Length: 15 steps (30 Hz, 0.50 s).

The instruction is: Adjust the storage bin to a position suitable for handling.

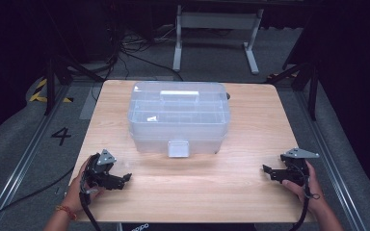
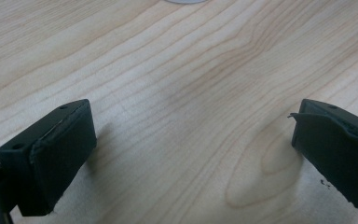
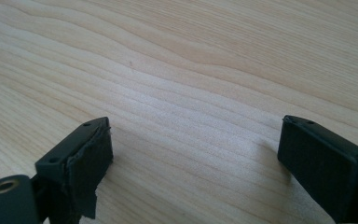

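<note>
High view: clear plastic organizer box (image 1: 178, 118) sits mid-table toward far edge, lid down, front latch (image 1: 178, 148) facing near edge, apparently still fastened. Left gripper (image 1: 124, 177) rests near front-left corner of table (image 1: 250, 192), right gripper (image 1: 266, 170) near front-right corner; both well apart from box, both pointing inward. Looks like start of work: nothing touched, latch and lid yet to be handled. Left gripper view: jaws spread wide, nothing btwn them, just bare wood grain; pale sliver at top edge, prob. box base. Right gripper view: jaws likewise wide apart, empty, bare wood w/ no box in sight. Whole job left, approx.
</note>
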Motion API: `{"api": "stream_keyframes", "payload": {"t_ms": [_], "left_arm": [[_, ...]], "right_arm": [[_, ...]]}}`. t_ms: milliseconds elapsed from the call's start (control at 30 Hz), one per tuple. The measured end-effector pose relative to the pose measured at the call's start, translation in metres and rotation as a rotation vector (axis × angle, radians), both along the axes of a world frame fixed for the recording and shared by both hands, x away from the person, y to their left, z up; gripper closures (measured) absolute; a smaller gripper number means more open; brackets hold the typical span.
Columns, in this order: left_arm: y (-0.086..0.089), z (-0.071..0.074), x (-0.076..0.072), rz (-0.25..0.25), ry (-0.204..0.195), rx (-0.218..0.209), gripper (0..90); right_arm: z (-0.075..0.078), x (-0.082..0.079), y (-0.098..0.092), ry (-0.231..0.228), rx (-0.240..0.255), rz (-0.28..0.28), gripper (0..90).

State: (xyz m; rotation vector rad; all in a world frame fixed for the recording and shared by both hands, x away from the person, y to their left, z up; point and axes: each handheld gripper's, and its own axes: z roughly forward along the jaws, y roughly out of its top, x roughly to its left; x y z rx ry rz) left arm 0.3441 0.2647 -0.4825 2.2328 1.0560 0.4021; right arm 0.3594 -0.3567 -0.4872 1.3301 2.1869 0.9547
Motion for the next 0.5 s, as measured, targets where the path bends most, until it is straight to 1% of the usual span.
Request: {"api": "stream_keyframes", "payload": {"t_ms": [33,67,100,133,200,367,433,467,500], "left_arm": [[-0.0010,-0.0002,0.0001,0.005,0.023,-0.017,0.0],[-0.0010,-0.0002,0.0001,0.005,0.023,-0.017,0.0],[-0.0003,0.0002,0.0020,-0.011,0.009,-0.002,0.0],[-0.0008,-0.0001,0.0025,-0.007,0.006,-0.006,0.0],[-0.0009,0.0000,0.0022,-0.010,0.011,-0.006,0.1],[-0.0006,0.0000,0.0021,-0.012,0.011,-0.006,0.2],[-0.0004,0.0000,0.0028,-0.021,0.012,-0.007,0.2],[-0.0004,-0.0002,0.0033,-0.024,0.008,-0.010,0.2],[-0.0001,-0.0002,0.0037,-0.033,0.008,-0.008,0.2]], "right_arm": [[0.0000,0.0002,-0.0005,0.000,0.000,0.005,10.3],[0.0000,0.0002,-0.0005,0.000,0.000,0.005,10.3],[0.0001,0.0004,-0.0009,0.000,-0.001,0.011,10.3],[0.0001,0.0007,-0.0010,0.000,-0.001,0.014,10.3],[0.0000,0.0010,-0.0014,0.000,-0.001,0.021,10.4],[0.0002,0.0014,-0.0018,0.000,-0.001,0.030,11.2],[0.0011,0.0027,-0.0025,-0.005,0.003,0.051,18.0],[0.0013,0.0037,-0.0028,-0.010,0.009,0.047,20.4],[0.0011,0.0044,-0.0029,-0.013,0.014,0.040,20.6]]}}
